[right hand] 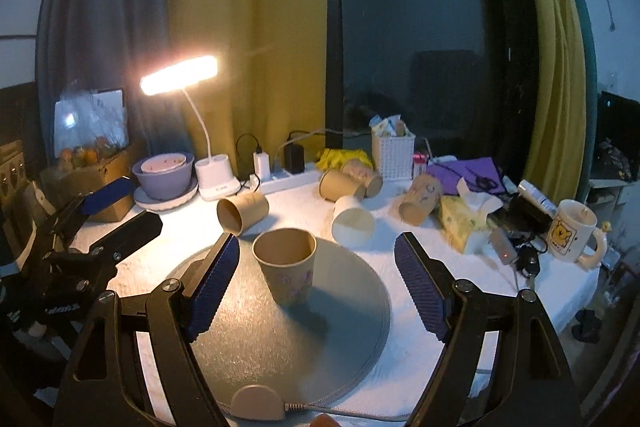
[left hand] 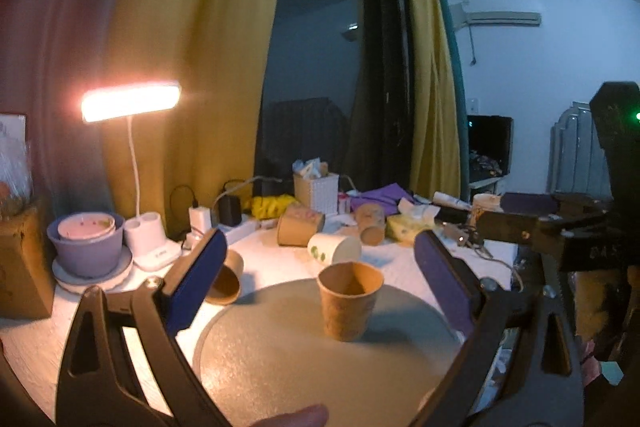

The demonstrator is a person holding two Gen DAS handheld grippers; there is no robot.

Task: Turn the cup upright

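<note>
Standing upright on the round grey mat [right hand: 280,343], the brown paper cup [right hand: 286,267] has its mouth up and its long axis vertical. The left gripper [left hand: 316,279] is spread wide, its blue pads either side of the cup without touching. The right gripper [right hand: 316,279] is likewise spread, the cup nearer its left pad, untouched. Behind, left to right, lie a tipped brown cup [right hand: 242,213] and a tipped white cup [right hand: 352,223].
</note>
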